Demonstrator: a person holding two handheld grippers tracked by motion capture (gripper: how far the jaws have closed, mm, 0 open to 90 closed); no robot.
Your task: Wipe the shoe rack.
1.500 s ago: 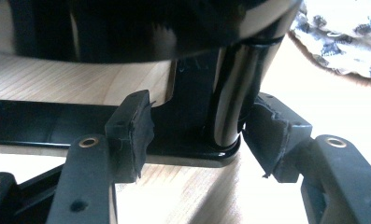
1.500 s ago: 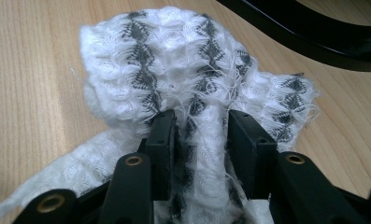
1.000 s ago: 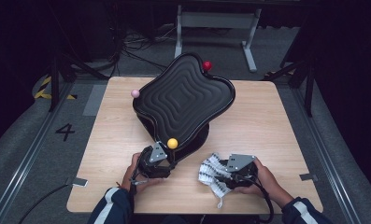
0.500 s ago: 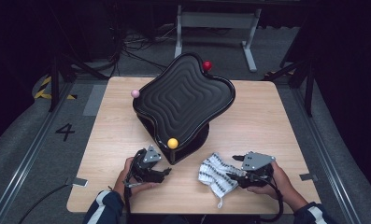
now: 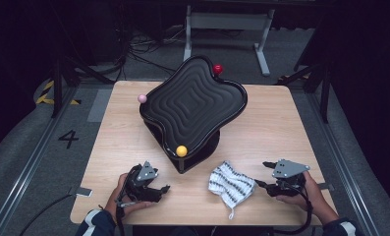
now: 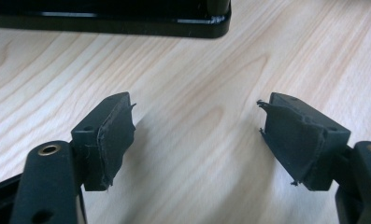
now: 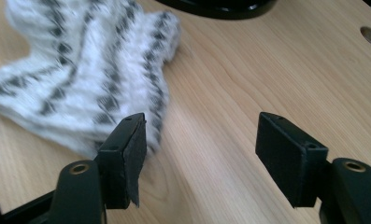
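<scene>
The right gripper view showed the right claw (image 7: 199,154) spread wide and empty, low over the tabletop (image 7: 276,70), just beside a white knitted cloth (image 7: 85,70), probably lined up to pick it up. The left claw (image 6: 197,140) was also wide and empty, resting near the base of a black wavy tray (image 5: 195,105) that carried a yellow ball (image 5: 181,151).

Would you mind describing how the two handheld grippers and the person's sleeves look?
Both the left gripper and right gripper are black, each topped by a grey three-cornered plate and trailing a black cable. Their jaws carry flat black pads, frayed on the left. The sleeves are dark blue with white stripes.
</scene>
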